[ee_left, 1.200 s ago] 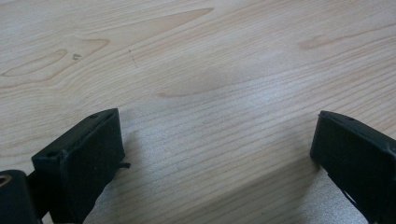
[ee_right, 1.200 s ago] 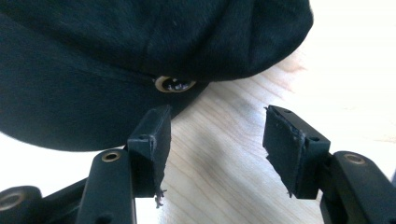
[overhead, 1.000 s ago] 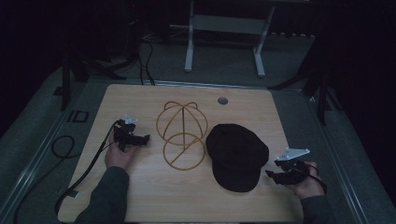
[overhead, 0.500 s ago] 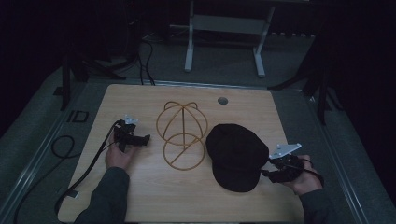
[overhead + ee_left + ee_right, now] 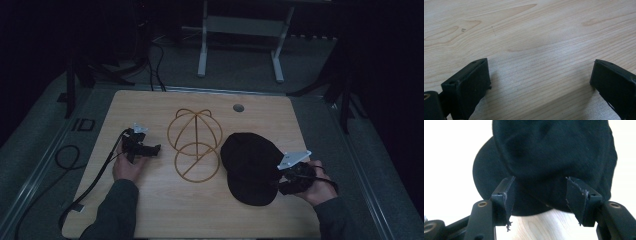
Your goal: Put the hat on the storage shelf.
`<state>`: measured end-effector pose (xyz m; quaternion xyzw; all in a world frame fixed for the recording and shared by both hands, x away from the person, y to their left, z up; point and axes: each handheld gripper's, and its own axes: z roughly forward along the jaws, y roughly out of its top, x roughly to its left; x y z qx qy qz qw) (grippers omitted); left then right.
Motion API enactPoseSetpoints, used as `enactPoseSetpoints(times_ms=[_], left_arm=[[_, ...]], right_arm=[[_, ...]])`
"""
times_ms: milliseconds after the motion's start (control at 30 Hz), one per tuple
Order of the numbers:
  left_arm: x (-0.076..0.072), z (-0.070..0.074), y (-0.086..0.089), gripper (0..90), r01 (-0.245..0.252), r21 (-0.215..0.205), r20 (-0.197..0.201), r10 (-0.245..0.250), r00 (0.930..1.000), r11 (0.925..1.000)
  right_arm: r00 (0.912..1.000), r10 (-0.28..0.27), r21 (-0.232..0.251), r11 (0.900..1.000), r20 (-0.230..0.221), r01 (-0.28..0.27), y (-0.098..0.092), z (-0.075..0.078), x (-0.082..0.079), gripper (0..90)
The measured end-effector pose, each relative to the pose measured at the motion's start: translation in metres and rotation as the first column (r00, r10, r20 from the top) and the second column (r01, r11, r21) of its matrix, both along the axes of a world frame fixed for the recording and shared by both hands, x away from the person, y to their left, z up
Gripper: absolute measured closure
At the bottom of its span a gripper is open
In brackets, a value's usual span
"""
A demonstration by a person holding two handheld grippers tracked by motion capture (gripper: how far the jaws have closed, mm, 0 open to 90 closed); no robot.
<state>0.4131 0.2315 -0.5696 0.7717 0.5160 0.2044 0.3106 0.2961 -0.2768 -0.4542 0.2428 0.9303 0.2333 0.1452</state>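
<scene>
Fingers (image 5: 576,200) of my right gripper (image 5: 539,195) spread, just opening further, cap (image 5: 252,167) edge between them, not pinched. Table (image 5: 150,210) largest; cap lies right of wire stand (image 5: 194,145). Left gripper (image 5: 539,82) wide, empty. I judge grasp step: next, close on cap. Right gripper view shows fabric between jaws; high view shows stand.
</scene>
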Motion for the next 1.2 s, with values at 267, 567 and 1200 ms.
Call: enactPoseSetpoints(times_ms=[267,567,1200], left_arm=[[0.000,0.000,0.000,2.3,0.000,0.000,0.000,0.000,1.0000,1.0000],[0.000,0.000,0.000,2.3,0.000,0.000,0.000,0.000,1.0000,1.0000],[0.000,0.000,0.000,2.3,0.000,0.000,0.000,0.000,1.0000,1.0000]], right_arm=[[0.9987,0.051,-0.003,0.999,-0.007,-0.051,0.022,-0.001,0.003,40.1],[0.9939,0.098,-0.030,0.995,-0.050,-0.099,0.043,-0.013,0.011,42.0],[0.9644,0.135,-0.063,0.986,-0.228,-0.153,0.060,-0.033,0.037,56.1]])
